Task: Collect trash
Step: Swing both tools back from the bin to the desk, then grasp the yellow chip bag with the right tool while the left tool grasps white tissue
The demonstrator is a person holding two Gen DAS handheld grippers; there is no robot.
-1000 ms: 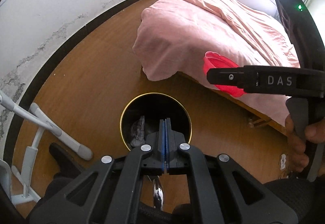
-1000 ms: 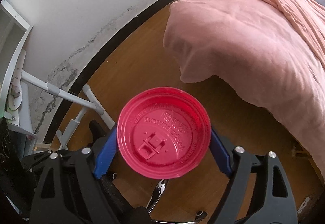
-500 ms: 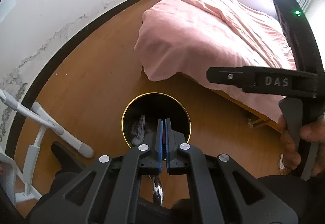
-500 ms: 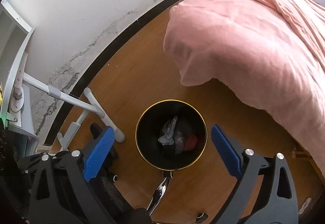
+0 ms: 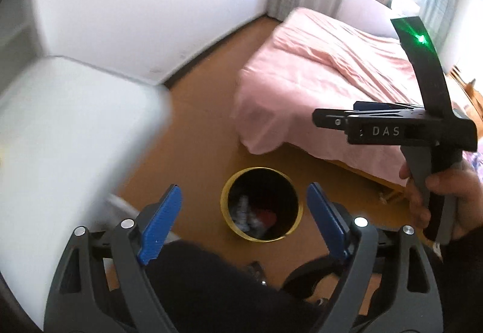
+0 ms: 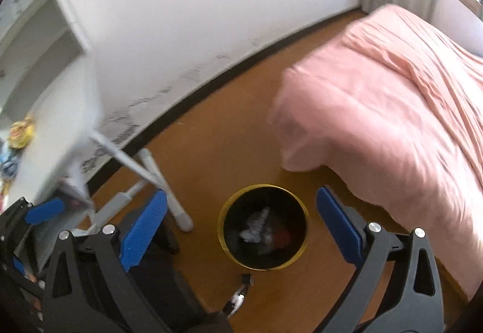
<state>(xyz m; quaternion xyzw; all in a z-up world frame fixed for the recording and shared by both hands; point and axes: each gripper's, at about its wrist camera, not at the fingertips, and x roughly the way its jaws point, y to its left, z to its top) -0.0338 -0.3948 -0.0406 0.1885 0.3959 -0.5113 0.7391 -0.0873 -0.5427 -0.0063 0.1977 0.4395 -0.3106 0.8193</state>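
Between both spread, empty claws, left (image 5: 241,221) and right (image 6: 241,230), a bin (image 6: 262,227) stands on the floor, holding crumpled trash (image 6: 256,226); bed (image 6: 392,109) at 2 o'clock, desk (image 6: 57,109) at 9.

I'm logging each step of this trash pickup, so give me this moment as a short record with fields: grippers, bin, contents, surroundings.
left gripper: left gripper, jaws wide apart, nothing between them
right gripper: right gripper, jaws wide apart, empty
bin: round black trash bin with gold rim, upright on the brown wooden floor
contents: crumpled white wrapper and a red piece, blurred
nearby: bed under a pink blanket; white desk with colourful packets
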